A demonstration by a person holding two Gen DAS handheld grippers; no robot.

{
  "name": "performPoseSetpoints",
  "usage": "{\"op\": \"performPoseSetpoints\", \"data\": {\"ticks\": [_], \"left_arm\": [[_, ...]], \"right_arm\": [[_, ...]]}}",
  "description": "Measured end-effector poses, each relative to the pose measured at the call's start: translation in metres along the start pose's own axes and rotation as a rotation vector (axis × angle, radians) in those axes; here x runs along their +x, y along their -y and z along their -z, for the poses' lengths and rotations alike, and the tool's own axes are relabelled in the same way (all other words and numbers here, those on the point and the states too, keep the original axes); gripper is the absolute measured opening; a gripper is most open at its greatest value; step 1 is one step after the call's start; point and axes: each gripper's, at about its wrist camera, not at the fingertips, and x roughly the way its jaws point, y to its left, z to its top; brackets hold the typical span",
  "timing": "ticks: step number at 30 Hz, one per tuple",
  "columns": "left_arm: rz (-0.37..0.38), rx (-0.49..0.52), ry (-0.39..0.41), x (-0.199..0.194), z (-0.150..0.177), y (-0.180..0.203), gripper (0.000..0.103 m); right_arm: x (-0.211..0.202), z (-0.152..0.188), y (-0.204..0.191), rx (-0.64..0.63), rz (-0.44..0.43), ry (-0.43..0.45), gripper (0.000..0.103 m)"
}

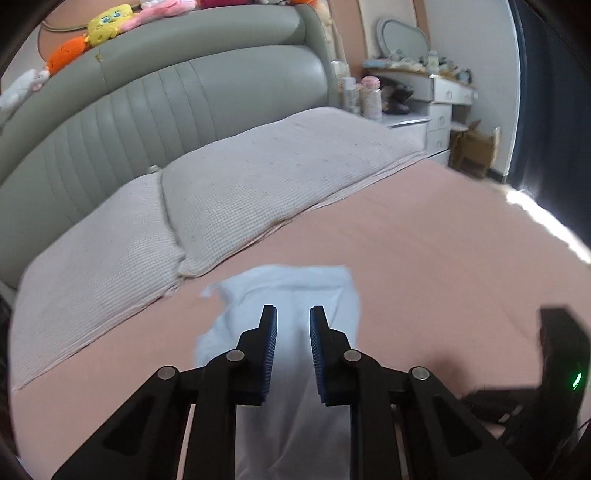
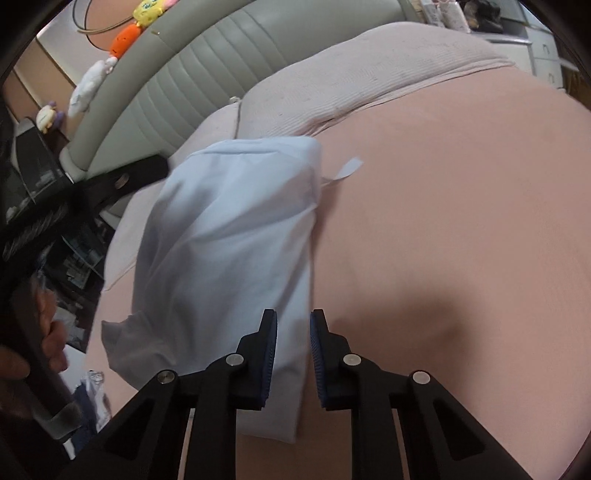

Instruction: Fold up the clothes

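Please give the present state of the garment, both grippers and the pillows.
white garment: folded over, rumpled, lying on the bed.
left gripper: jaws slightly apart, gripping nothing.
right gripper: jaws slightly apart, at the garment's edge.
pillows: lying flat.

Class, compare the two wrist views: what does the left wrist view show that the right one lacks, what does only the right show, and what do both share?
Only the left: a dresser with a mirror, and a cardboard box.

Only the right: a hand and the garment's loose strip.

Both: the pale blue garment on the pink sheet, pillows, headboard, plush toys.
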Motion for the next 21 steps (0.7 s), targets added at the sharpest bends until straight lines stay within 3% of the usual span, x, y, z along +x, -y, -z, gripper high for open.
{"op": "performPoseSetpoints", "data": {"ticks": [4,13,17,21], "left_arm": [[0.051,0.02,-0.04,0.017,-0.002,0.007,0.016],[-0.038,0.056,-0.22,0.063,0.026,-0.021,0.016],[-0.1,0.109,-0.248,0.072,0.043,-0.035,0.017],[-0.102,0.068,-0.265,0.079,0.058,-0.054,0.018]], "right_arm": [[0.013,0.003,-0.006,-0.004,-0.052,-0.023,0.017],[0.035,0.007,-0.009,-0.04,-0.06,-0.098,0.017],[0.035,0.006,-0.018,-0.132,-0.012,-0.147,0.017],[0.038,0.006,-0.026,-0.213,0.033,-0.223,0.017]]}}
